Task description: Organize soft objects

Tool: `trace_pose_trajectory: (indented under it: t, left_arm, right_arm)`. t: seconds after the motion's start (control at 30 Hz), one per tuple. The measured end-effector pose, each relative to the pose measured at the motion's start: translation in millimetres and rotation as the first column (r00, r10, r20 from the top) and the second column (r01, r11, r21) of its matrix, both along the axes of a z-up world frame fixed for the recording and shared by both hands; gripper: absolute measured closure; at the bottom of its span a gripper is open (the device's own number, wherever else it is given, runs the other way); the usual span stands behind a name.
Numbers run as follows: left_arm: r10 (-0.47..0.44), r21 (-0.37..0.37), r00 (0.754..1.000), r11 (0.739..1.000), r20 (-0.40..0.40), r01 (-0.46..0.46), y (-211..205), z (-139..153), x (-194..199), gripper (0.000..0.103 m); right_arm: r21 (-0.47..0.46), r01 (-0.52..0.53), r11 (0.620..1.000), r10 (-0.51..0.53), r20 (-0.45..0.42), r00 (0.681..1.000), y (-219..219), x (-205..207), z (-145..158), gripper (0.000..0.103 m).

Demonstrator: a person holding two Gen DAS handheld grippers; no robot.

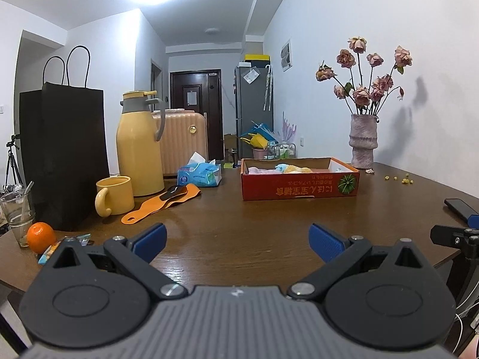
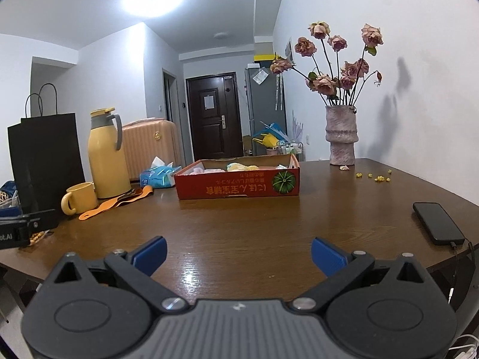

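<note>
A red cardboard box (image 1: 299,187) stands mid-table, also in the right wrist view (image 2: 236,187). Soft items lie inside it: a pink one (image 1: 259,170), a blue and yellow one (image 1: 290,168); in the right wrist view a yellow one (image 2: 239,167) shows. My left gripper (image 1: 238,243) is open and empty over the near table edge, well short of the box. My right gripper (image 2: 238,255) is open and empty, also near the front edge. Part of the right gripper shows at the right in the left wrist view (image 1: 458,234).
On the left stand a black paper bag (image 1: 64,155), a yellow thermos (image 1: 139,146), a yellow mug (image 1: 115,196), an orange strap (image 1: 163,203), a tissue pack (image 1: 199,173), a glass (image 1: 18,212) and an orange (image 1: 40,236). A vase of dried roses (image 2: 341,134) and a phone (image 2: 438,223) are at the right.
</note>
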State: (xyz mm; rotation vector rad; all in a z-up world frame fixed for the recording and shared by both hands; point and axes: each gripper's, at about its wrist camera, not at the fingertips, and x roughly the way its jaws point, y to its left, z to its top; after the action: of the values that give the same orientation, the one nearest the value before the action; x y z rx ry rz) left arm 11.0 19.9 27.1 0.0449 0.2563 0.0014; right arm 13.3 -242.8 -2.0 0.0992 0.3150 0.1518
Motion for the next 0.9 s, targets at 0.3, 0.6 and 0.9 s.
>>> trace_pose_trajectory:
  t: [0.3, 0.6, 0.9]
  left_arm:
    - [-0.008, -0.003, 1.0, 1.0, 0.015, 0.008, -0.1, 1.4, -2.5, 0.0]
    - [-0.009, -0.002, 1.0, 1.0, 0.015, 0.009, -1.4, 1.2, -2.9, 0.0]
    - [-0.01, -0.001, 1.0, 1.0, 0.015, 0.01, -1.1, 1.4, -2.7, 0.0]
  right_arm:
    - [0.009, 0.008, 1.0, -0.008, -0.009, 1.0, -1.6, 1.3, -1.9, 0.0]
    - [0.008, 0.009, 1.0, -0.009, -0.01, 1.0, -0.9, 0.7, -3.2, 0.0]
    - [0.002, 0.015, 1.0, -0.015, -0.016, 1.0, -1.5, 2.0, -2.9, 0.0]
